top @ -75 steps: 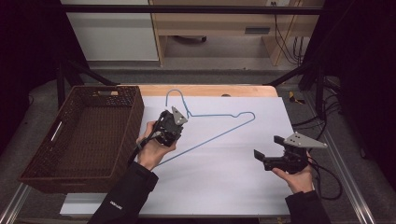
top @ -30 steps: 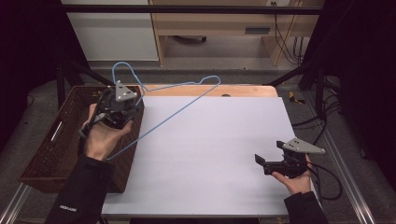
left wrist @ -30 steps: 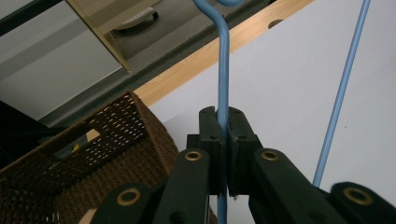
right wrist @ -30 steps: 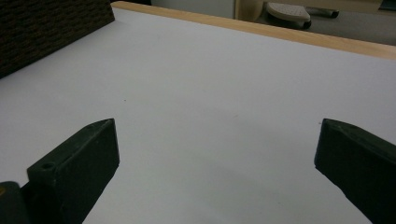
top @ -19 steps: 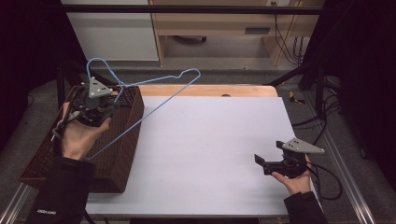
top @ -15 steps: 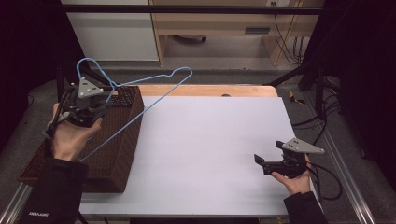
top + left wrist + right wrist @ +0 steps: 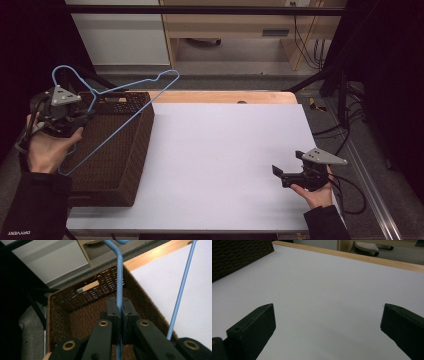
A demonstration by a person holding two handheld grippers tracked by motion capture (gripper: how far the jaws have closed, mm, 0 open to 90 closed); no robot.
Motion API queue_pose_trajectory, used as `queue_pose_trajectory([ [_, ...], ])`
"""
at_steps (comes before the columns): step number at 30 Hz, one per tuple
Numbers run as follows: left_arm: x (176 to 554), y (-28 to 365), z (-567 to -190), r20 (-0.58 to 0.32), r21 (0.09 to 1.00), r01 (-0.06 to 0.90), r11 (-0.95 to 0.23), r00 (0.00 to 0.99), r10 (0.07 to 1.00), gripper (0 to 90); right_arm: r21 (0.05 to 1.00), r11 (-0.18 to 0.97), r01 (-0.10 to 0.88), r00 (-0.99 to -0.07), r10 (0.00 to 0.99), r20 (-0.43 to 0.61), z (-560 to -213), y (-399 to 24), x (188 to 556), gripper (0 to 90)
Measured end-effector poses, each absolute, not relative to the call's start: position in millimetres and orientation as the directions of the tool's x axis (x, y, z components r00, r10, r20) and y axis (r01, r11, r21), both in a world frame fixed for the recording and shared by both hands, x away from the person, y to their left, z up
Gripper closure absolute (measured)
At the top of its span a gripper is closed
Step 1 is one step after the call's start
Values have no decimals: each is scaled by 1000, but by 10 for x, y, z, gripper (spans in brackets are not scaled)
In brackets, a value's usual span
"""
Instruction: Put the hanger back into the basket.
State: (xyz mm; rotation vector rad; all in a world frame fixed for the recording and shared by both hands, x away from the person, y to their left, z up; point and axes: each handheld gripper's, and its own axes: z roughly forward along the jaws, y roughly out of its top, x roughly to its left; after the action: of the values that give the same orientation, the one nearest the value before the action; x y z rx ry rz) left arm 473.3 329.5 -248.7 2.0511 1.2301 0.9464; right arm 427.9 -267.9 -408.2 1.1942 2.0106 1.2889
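A blue wire hanger (image 7: 126, 86) is held in the air above the brown wicker basket (image 7: 145, 130) at the table's left end. My left gripper (image 7: 86, 116) is shut on it, and the hanger's hook stands up above the hand. In the left gripper view the two pads pinch the thin blue wire (image 7: 120, 277) at my left gripper (image 7: 119, 307), with the basket's inside (image 7: 82, 315) below. My right gripper (image 7: 278, 173) rests low over the white table sheet (image 7: 225, 150) at the right, open, with nothing between its fingers (image 7: 254, 327).
The basket has a wooden handle bar in its far wall (image 7: 87, 287). A wooden table edge (image 7: 225, 96) runs along the back of the white sheet. Cables hang off the table's right side (image 7: 350, 190). Dark frame bars stand at the back.
My left gripper has carried the hanger leftward, from over the basket's right rim to over its left side. The right gripper has stayed where it was.
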Motion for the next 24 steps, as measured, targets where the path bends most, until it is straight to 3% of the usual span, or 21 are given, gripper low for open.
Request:
queue_pose_trajectory([
  [24, 4872, 3936, -2961, 278, 689, 635, -349, 213, 937, 870, 889, 191, 417, -518, 853, 60, -4091, -2665, 4285, 6],
])
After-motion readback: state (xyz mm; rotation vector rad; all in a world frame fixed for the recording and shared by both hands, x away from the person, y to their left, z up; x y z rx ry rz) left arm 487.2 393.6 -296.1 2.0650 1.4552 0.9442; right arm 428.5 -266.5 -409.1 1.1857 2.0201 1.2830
